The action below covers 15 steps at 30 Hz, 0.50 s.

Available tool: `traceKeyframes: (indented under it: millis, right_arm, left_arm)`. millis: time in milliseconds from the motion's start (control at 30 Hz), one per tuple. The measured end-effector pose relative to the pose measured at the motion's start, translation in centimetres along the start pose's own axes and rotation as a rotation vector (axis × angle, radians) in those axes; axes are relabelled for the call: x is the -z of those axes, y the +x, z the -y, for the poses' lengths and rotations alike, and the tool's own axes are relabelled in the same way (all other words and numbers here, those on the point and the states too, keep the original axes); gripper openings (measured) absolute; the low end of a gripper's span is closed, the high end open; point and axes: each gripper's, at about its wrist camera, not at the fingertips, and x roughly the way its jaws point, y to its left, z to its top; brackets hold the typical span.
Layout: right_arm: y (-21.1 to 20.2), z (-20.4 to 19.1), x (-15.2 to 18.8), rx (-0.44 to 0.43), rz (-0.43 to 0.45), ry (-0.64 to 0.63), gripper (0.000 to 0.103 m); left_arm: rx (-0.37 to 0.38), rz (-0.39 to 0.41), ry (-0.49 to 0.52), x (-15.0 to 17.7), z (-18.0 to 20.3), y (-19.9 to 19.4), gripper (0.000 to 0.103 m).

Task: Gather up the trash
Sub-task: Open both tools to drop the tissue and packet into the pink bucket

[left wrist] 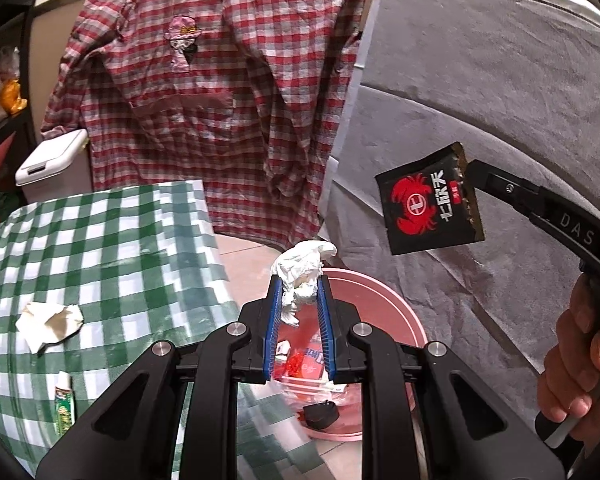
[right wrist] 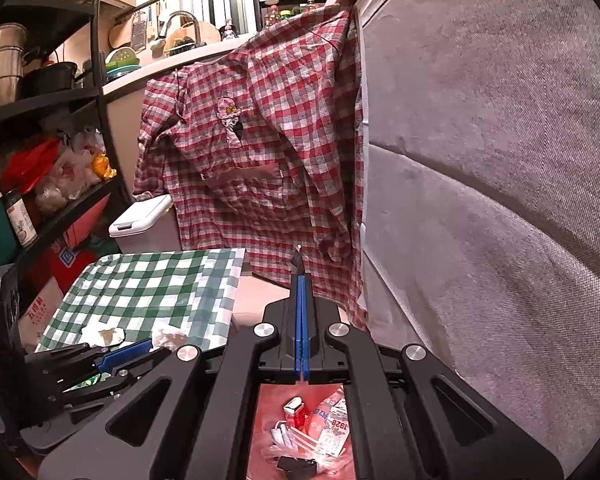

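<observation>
My left gripper (left wrist: 300,286) is shut on a crumpled white tissue (left wrist: 302,268), held over the pink bin (left wrist: 396,304). The bin holds wrappers and a black scrap (right wrist: 300,464). My right gripper (left wrist: 474,174) comes in from the right, shut on a black sachet (left wrist: 430,200) with a red crab print. In the right wrist view the right gripper (right wrist: 300,280) has its blue pads pressed together, and only the sachet's thin edge (right wrist: 298,258) shows at the tips. The left gripper (right wrist: 150,346) is at the lower left there. Another crumpled tissue (left wrist: 48,320) and a small green packet (left wrist: 64,404) lie on the green-checked table (left wrist: 100,248).
A red checked shirt (left wrist: 220,100) hangs behind the table. A grey fabric cover (left wrist: 480,80) fills the right side. A white lidded bin (left wrist: 52,160) stands past the table's far left corner. Cluttered dark shelves (right wrist: 40,100) rise at the left. A hand (left wrist: 580,360) grips the right tool's handle.
</observation>
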Motion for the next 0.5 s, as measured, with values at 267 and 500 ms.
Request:
traceKeyframes:
  millis: [267, 500]
  right_arm:
    - [0.9, 1.3, 0.3, 0.01, -0.057, 0.057, 0.04]
    - [0.6, 0.3, 0.3, -0.004, -0.044, 0.054, 0.04]
  left_arm:
    - [0.051, -0.003, -0.007, -0.3, 0.5, 0.0, 0.041]
    - [0.018, 0.026, -0.025, -0.3, -1.3, -1.7, 0.041]
